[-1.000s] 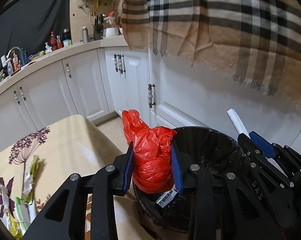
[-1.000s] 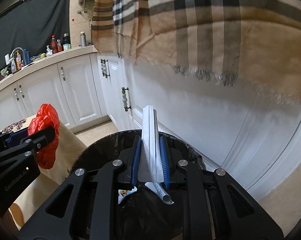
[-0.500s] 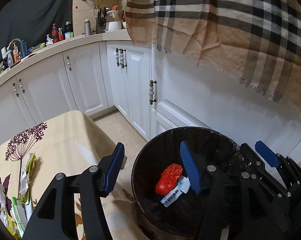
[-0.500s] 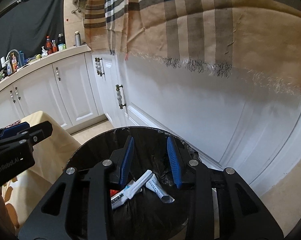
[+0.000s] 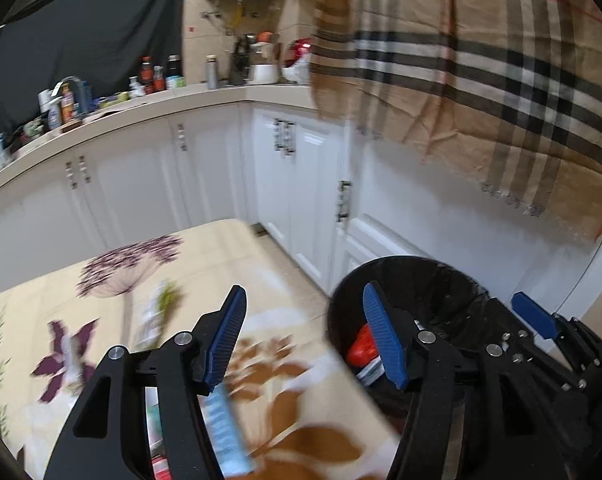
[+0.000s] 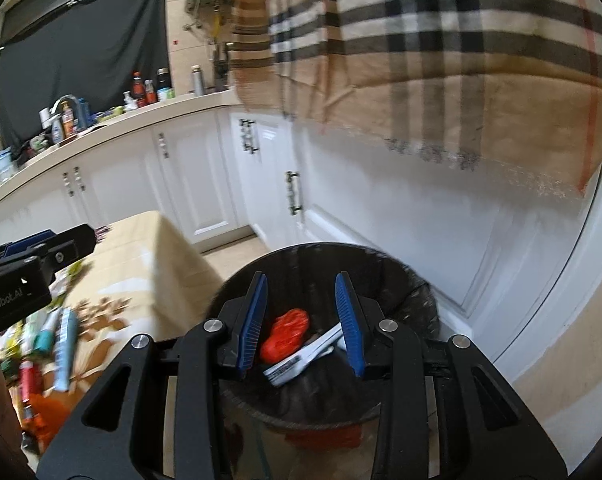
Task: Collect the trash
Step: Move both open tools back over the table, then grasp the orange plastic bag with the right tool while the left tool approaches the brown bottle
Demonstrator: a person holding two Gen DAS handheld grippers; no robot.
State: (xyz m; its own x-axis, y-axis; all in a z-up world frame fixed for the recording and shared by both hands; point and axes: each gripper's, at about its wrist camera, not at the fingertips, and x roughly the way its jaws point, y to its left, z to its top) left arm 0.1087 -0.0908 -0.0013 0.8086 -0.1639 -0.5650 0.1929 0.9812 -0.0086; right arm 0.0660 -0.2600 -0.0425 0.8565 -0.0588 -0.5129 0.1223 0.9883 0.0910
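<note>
The black-lined trash bin [image 5: 421, 264] [image 6: 321, 246] stands on the floor beside the table. A crumpled red bag [image 6: 287, 334] [image 5: 363, 346] and a white printed wrapper [image 6: 301, 360] lie inside it. My left gripper [image 5: 305, 292] hangs over the table's edge, jaws opening, with nothing between them. My right gripper [image 6: 301, 280] is open above the bin and holds nothing. Several wrappers and tubes [image 6: 45, 344] lie on the flowered tablecloth [image 5: 141, 264], among them a blurred blue-and-white tube [image 5: 225, 428] under my left fingers.
White cabinets [image 5: 205, 184] with a cluttered counter [image 5: 101, 108] run behind the table. A tan plaid cloth [image 5: 481, 80] hangs over the cupboards above the bin. A strip of tiled floor [image 5: 297, 304] lies between table and bin.
Both grippers opened: the red bag left the left jaws, the white strip left the right jaws, and both dropped into the bin. Both grippers then drew back and up, the left toward the table.
</note>
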